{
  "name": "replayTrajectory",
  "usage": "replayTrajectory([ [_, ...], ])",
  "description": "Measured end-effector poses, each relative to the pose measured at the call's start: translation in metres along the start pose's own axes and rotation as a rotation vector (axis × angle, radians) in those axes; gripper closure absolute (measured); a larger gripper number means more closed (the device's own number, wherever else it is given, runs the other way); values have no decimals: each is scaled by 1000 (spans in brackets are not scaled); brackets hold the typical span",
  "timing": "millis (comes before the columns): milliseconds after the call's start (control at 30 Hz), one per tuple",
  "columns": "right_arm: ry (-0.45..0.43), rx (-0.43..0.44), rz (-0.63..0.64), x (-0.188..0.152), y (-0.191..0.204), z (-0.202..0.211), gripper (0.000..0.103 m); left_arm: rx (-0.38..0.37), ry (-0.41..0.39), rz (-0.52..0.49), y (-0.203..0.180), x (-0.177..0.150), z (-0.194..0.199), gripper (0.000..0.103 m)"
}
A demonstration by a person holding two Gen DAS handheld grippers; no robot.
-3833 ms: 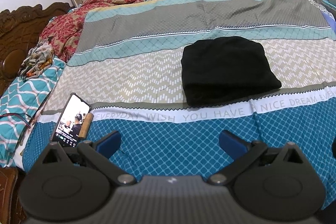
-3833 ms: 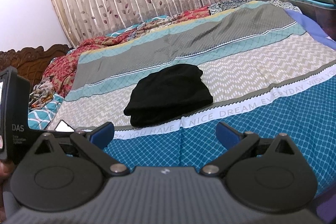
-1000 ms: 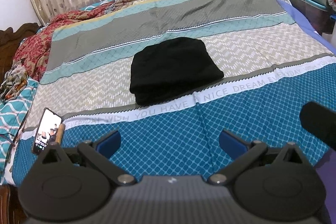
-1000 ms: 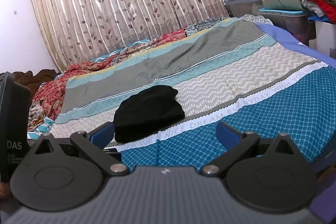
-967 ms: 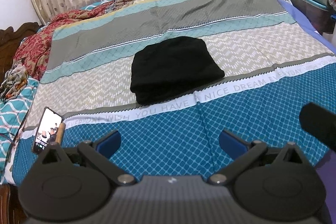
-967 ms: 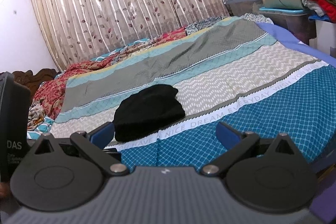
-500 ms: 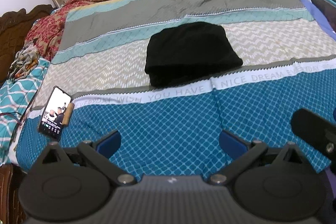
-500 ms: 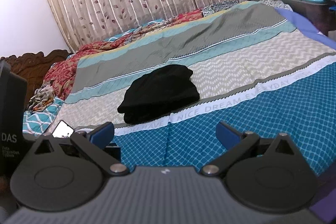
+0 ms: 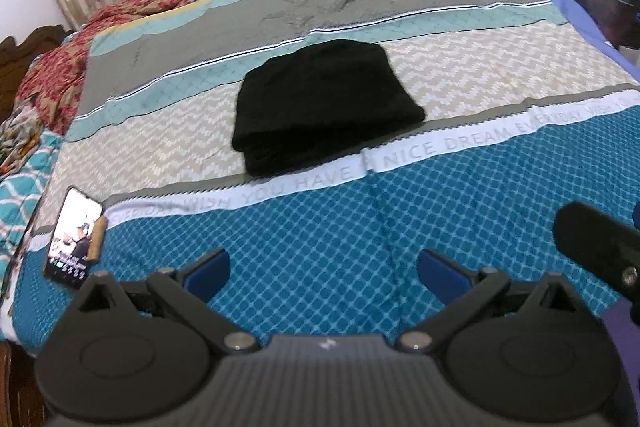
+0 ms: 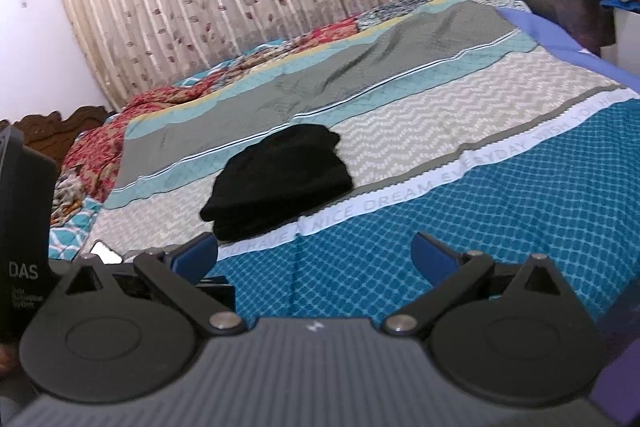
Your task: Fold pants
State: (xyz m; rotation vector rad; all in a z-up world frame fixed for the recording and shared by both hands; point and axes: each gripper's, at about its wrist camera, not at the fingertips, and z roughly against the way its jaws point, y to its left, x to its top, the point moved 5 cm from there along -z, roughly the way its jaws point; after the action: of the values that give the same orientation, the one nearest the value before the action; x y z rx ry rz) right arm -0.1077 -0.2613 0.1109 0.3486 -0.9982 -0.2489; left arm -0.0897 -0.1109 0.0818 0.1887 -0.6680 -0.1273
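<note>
Nearest, the left gripper (image 9: 322,273) and the right gripper (image 10: 314,255) hang over the bed's near edge, blue fingers spread wide and holding nothing. A lit phone (image 9: 74,237) lies at the near left corner of the bedspread (image 9: 500,75), its screen too blurred to read. Farther in, mid-bed, the black pants (image 9: 320,107) sit folded in a compact bundle; their layers are indistinct.

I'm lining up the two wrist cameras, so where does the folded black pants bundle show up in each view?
Left wrist: black pants lie centre, slightly above the middle.
Right wrist: black pants lie left of centre, mid-height.
Shared landmark: the white lettered band running just along the bundle's near edge.
</note>
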Motion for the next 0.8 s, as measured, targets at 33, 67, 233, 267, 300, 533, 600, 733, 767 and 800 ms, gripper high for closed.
replayTrajectory([
  [33, -3, -8, -1, 1, -1, 0, 0, -7, -1, -7, -2, 0, -1, 0],
  [67, -5, -14, -1, 2, -2, -1, 0, -12, -2, -13, -3, 0, -1, 0],
  [233, -17, -47, 4, 13, -6, -6, 0, -25, 2, -9, 1, 4, -8, 0],
  [267, -15, -52, 8, 15, -6, -8, 0, -27, 4, -9, 3, 4, -10, 0],
  [300, -8, -54, 13, 16, -7, -11, 0, -27, 6, -9, 4, 5, -12, 0],
  [533, 37, -66, 55, 27, -3, -38, 0, -25, 14, 5, 17, 25, -33, 0],
  [600, 47, -67, 68, 29, -1, -47, 0, -22, 12, 9, 22, 32, -40, 0],
  [733, 69, -71, 76, 35, 1, -64, 0, -23, 21, 21, 28, 44, -55, 0],
  [767, 71, -74, 81, 37, 2, -68, 0, -22, 24, 22, 29, 48, -60, 0],
  [800, 73, -76, 85, 38, 3, -72, 0, -22, 28, 24, 29, 51, -64, 0],
])
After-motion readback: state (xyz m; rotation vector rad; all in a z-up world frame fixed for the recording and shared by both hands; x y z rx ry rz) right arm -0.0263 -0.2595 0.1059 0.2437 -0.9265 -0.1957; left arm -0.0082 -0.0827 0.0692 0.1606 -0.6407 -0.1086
